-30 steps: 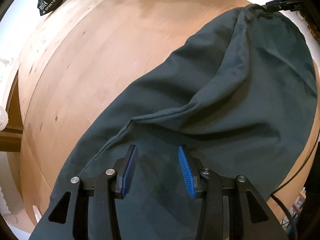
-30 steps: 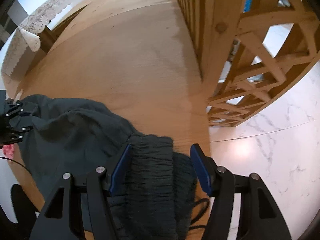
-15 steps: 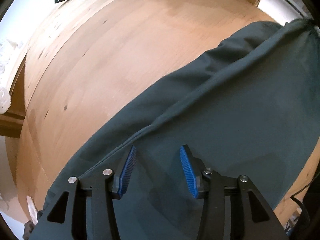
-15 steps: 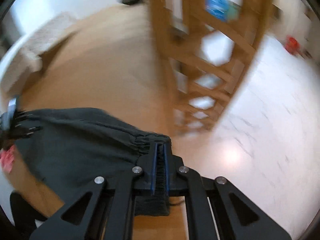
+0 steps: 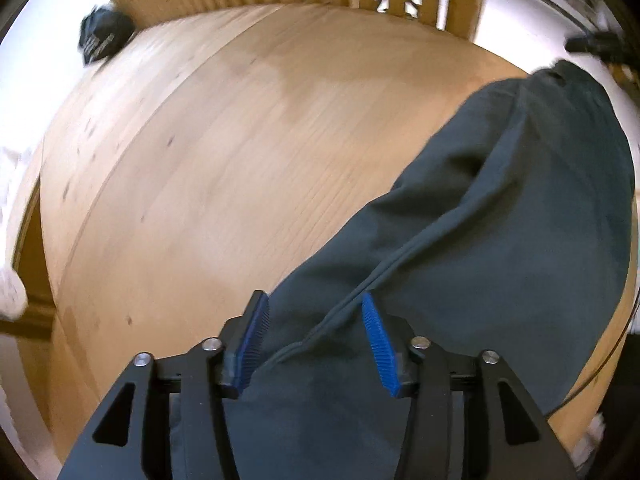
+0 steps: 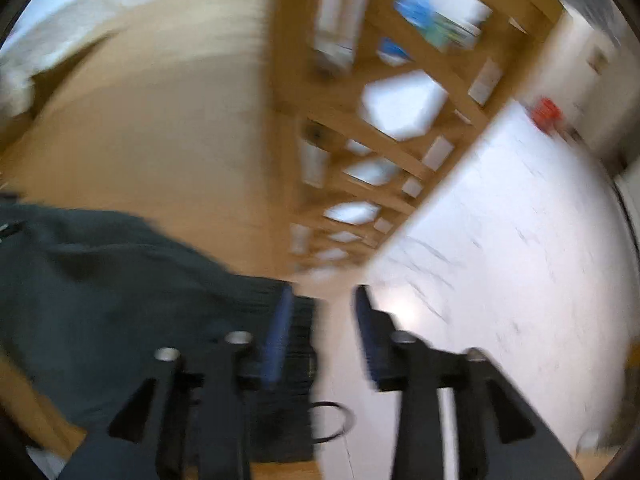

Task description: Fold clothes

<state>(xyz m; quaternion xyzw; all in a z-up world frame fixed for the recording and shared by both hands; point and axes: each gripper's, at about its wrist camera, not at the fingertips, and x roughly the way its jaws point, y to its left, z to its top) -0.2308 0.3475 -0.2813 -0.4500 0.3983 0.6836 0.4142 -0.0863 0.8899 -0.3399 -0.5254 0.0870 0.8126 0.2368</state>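
left wrist view: the dark grey trousers [image 5: 500, 240] lie flat on the round wooden table [image 5: 200, 160], long axis running from the left gripper [image 5: 316, 340] at six o'clock up to one o'clock, where the right gripper [image 5: 592, 44] sits just past the far end. left jaws are opening over the cloth with a seam between them, not pinching. right wrist view - the right gripper [image 6: 320, 328] is opening too, the gathered waistband [image 6: 296, 320] beside its left pad, no longer clamped; each hand is nearest its own end.
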